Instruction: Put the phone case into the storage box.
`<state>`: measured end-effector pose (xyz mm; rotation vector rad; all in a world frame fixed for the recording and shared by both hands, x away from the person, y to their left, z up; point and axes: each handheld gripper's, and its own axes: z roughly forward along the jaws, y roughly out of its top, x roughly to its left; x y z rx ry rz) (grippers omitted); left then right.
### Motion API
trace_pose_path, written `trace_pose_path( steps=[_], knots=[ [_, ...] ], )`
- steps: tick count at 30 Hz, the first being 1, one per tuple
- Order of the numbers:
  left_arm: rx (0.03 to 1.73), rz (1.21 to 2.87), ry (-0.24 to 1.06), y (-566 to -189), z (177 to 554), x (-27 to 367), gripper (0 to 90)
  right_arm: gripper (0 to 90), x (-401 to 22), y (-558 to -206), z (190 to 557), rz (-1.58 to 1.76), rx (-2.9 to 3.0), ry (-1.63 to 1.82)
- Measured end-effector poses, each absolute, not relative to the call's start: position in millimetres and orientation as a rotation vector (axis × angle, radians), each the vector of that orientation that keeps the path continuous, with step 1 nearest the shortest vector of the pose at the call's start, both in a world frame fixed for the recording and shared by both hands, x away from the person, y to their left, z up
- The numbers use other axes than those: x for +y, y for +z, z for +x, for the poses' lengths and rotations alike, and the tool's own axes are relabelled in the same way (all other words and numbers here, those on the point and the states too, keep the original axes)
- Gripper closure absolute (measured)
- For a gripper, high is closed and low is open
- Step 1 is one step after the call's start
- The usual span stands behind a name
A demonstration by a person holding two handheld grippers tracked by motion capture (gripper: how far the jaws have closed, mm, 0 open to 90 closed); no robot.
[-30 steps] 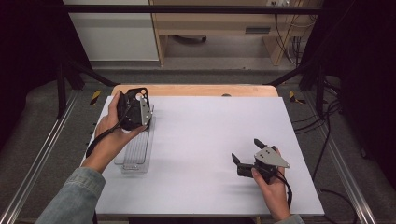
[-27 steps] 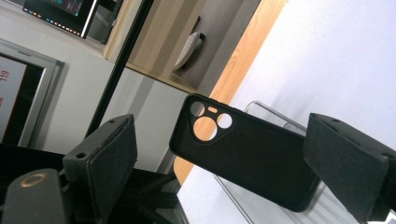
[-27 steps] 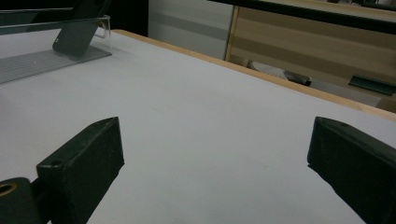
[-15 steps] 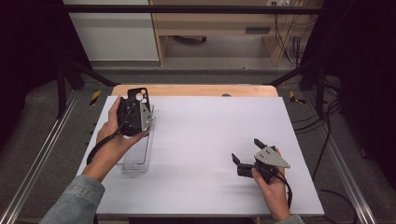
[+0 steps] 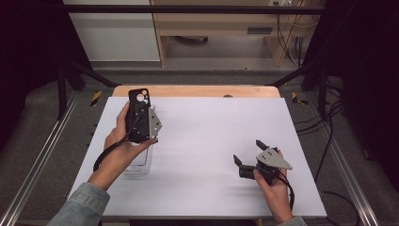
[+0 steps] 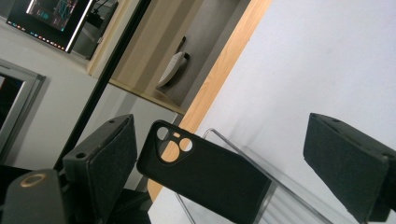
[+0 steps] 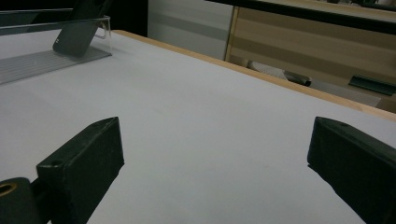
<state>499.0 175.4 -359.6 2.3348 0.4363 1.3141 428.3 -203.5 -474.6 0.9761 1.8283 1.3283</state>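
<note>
Black phone case (image 6: 205,175) leans tilted in the clear tray (image 6: 299,200), cam cutouts up, btwn the left hand-held gripper (image 6: 224,158) pads; jaws spread wide, neither pad touching it. Right hand-held gripper (image 7: 215,163) well right of the tray, low over the white table (image 5: 211,141), jaws spread, nothing btwn.

One black phone case (image 6: 205,175) stands in one clear plastic tray (image 5: 139,162). Two hand-held grippers are out, the left gripper (image 5: 141,120) and the right gripper (image 5: 249,155), each with two fingers. All sit on one white desk (image 5: 211,127).
</note>
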Motion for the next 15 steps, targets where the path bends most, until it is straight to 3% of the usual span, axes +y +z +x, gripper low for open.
trace_pose_path(
  steps=[15],
  knots=[
    [0.475, 2.26, 1.166, -358.4, 488.0, 163.1, 9.1, 3.7, -204.4, -474.1, 428.3, 0.982, 1.824, 1.329]
  ],
)
